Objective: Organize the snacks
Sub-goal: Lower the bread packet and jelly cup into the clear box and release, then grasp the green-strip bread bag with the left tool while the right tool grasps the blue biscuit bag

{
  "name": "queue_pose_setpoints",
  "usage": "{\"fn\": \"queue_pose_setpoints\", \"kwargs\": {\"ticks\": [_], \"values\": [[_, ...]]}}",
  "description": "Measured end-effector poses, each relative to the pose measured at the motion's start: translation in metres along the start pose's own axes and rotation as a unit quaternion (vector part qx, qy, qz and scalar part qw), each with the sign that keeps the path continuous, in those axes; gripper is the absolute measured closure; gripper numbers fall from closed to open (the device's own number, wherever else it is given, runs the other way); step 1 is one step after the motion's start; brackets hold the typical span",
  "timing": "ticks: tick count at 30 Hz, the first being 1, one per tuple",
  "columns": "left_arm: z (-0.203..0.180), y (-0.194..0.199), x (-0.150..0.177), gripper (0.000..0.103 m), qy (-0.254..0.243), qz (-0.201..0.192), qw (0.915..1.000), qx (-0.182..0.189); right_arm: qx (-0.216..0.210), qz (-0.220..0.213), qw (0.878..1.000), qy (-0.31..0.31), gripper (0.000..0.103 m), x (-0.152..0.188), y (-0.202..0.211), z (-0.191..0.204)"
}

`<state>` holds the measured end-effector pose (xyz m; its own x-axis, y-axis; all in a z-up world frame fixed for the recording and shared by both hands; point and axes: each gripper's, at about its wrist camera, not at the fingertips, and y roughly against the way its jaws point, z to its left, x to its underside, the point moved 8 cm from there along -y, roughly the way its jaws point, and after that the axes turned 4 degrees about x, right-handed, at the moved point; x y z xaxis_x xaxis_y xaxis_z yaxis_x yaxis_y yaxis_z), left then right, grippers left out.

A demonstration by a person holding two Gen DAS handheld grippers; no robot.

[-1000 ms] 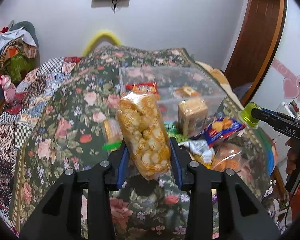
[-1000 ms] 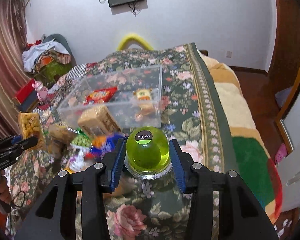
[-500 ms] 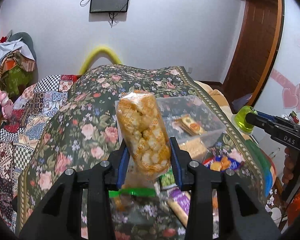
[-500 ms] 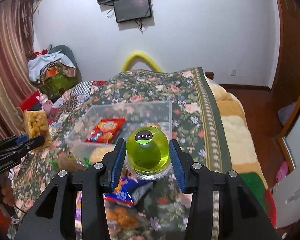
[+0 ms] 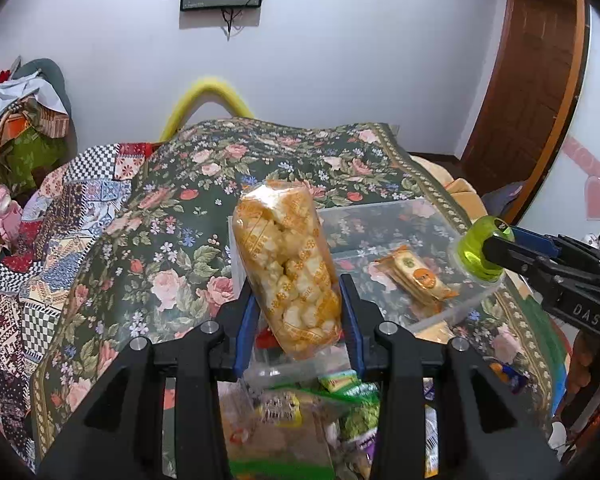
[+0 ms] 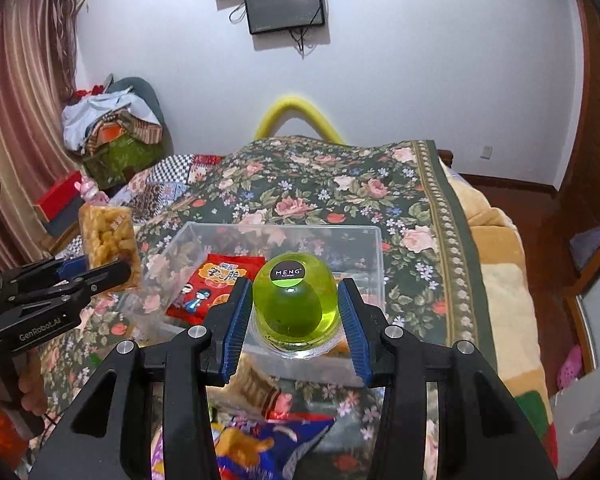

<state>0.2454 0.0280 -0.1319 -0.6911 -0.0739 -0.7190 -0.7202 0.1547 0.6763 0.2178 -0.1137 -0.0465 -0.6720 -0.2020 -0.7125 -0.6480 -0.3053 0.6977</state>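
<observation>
My left gripper (image 5: 298, 316) is shut on a clear bag of yellow puffed snacks (image 5: 288, 264), held upright over the near left edge of a clear plastic bin (image 5: 432, 210). The bag also shows in the right wrist view (image 6: 108, 240). My right gripper (image 6: 294, 320) is shut on a green jelly cup (image 6: 294, 300) labelled MENG, held above the bin's near wall (image 6: 320, 368). The cup shows at the right in the left wrist view (image 5: 476, 252). The bin holds a red snack packet (image 6: 212, 288) and a biscuit pack (image 5: 416, 276).
The bin sits on a floral bedspread (image 5: 160, 240). Loose snack packets (image 5: 320, 412) lie in front of the bin, among them a blue one (image 6: 260, 440). A clothes pile (image 6: 112, 128) stands at the left, a wooden door (image 5: 532, 80) at the right.
Both grippers have risen and moved forward over the bin with their loads. The loose snacks have dropped toward the bottom of both views.
</observation>
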Motion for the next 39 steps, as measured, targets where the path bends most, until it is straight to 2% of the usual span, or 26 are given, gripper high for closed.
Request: {"fn": "queue_pose_setpoints", "kwargs": {"ticks": [9,20,24,29,33,36,39], "values": [[0.004,-0.047,0.004,0.065,-0.006,0.046,0.9989,0.003,-0.007,0.054,0.999,0.004,0.062,0.012,-0.042,-0.001],[0.0,-0.05,0.0,0.065,-0.016,0.044,0.9989,0.001,-0.017,0.11,0.994,0.001,0.061,0.031,-0.066,-0.007],[0.0,-0.043,0.0,0.062,-0.007,0.046,0.9989,0.007,-0.009,0.093,0.996,0.009,0.06,0.027,-0.057,-0.005],[0.0,-0.02,-0.006,0.043,-0.002,0.028,0.9996,0.009,0.002,0.072,0.997,0.023,0.053,0.017,-0.041,-0.003],[0.005,-0.001,-0.008,0.038,0.003,0.017,0.9998,0.009,0.002,0.047,0.999,0.026,0.046,0.01,-0.018,-0.001],[0.009,0.01,-0.004,0.034,0.005,0.018,0.9998,0.007,-0.001,0.034,0.999,0.021,0.039,0.007,-0.005,0.0],[0.014,0.017,0.008,0.03,0.005,0.027,0.9996,0.003,-0.007,0.027,0.999,0.017,0.037,0.008,0.006,0.003]]}}
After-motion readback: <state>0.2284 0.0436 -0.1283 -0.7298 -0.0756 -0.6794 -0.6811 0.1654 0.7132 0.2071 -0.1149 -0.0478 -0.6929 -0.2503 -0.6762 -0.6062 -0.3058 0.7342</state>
